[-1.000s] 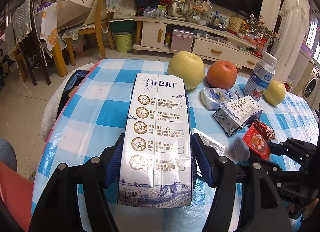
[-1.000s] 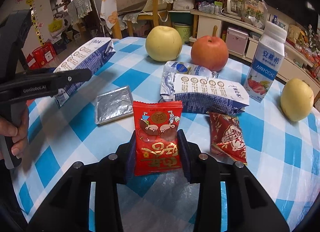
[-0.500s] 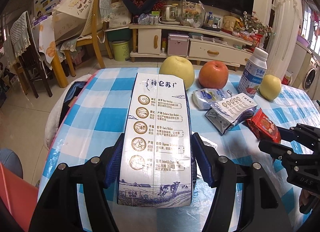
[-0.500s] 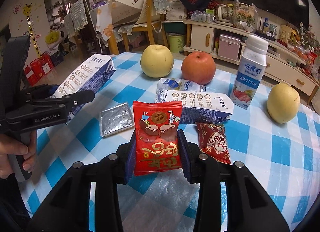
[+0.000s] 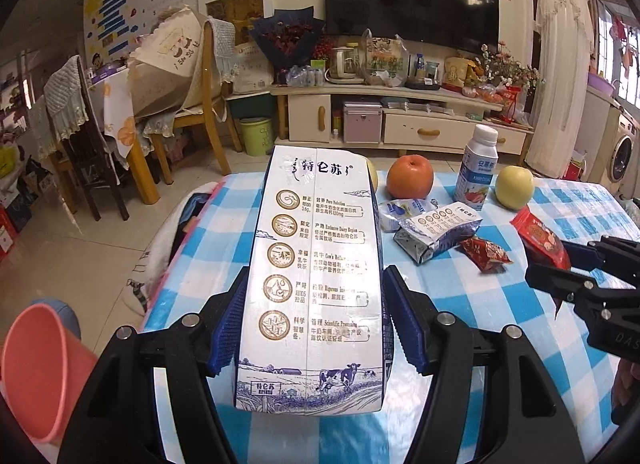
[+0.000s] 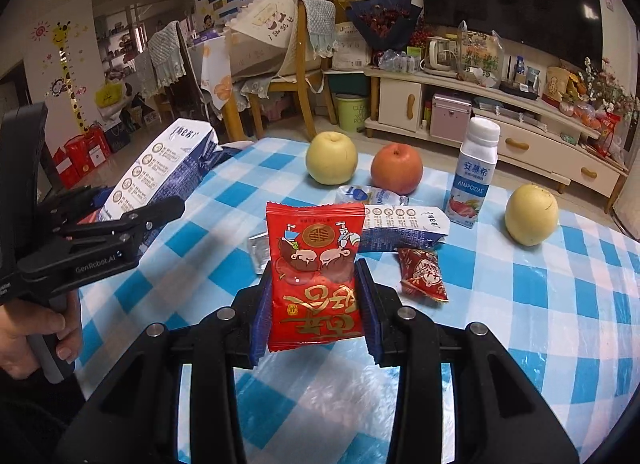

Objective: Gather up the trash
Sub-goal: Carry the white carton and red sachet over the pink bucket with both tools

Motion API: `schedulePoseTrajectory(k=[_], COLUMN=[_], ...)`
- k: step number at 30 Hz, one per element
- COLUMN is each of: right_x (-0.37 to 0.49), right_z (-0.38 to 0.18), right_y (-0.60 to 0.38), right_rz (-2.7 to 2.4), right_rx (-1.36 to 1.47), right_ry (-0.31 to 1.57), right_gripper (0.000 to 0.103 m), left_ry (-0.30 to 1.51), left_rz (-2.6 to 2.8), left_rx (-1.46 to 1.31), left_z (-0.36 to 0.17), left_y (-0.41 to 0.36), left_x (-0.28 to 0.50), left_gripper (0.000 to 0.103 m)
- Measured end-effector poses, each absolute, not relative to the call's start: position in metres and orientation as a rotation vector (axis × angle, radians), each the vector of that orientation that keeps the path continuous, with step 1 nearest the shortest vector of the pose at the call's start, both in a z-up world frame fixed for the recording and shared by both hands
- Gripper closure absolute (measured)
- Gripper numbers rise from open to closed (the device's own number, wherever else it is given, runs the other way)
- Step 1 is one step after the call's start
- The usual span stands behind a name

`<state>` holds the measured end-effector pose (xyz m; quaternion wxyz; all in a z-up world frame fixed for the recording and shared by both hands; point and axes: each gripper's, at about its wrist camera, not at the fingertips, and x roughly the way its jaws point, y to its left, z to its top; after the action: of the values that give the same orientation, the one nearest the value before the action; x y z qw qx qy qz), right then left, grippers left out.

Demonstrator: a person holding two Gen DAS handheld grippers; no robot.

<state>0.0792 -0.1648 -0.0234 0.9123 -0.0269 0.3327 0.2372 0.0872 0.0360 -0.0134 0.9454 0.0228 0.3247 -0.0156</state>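
My left gripper [image 5: 310, 328] is shut on a white and blue milk carton [image 5: 316, 276] and holds it above the table's near left corner; it also shows in the right wrist view [image 6: 160, 167]. My right gripper [image 6: 314, 304] is shut on a red snack packet [image 6: 314, 272], lifted above the table; the packet also shows in the left wrist view [image 5: 540, 236]. On the table lie a crushed milk carton [image 6: 400, 227], a small red wrapper [image 6: 424, 274], a foil piece [image 6: 256, 252] and a white pouch [image 6: 368, 195].
A pink bin [image 5: 36, 368] stands at the lower left beside the checked table [image 5: 460, 296]. Two yellow apples [image 6: 331, 157] [image 6: 531, 213], a red apple [image 6: 396, 173] and a yogurt bottle [image 6: 476, 171] stand at the table's far side. Chairs [image 5: 192, 103] stand beyond.
Both grippers have risen and pulled back with their loads. The pink bin has come into the left wrist view at the lower left.
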Motion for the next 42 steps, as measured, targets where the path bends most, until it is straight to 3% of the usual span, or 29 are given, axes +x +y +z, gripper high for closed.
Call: schedulePoseTrajectory(k=[22,42], right_x=[0.014,0.013], right_z=[0.088,0.109], right_y=[-0.019,0.225], right_rz=[0.717,1.024], right_rx=[-0.144,-0.254], right_ry=[0.527,0.53], right_gripper=[0.063,0.063], left_ry=[0.514,0.521], left_rz=[0.15,0.452], left_rx=[-0.009,-0.129], left_z=[0.089,0.09], left_y=[0.158,0.356], left_x=[-0.038,-0.086], left_gripper=[0.037,0.037])
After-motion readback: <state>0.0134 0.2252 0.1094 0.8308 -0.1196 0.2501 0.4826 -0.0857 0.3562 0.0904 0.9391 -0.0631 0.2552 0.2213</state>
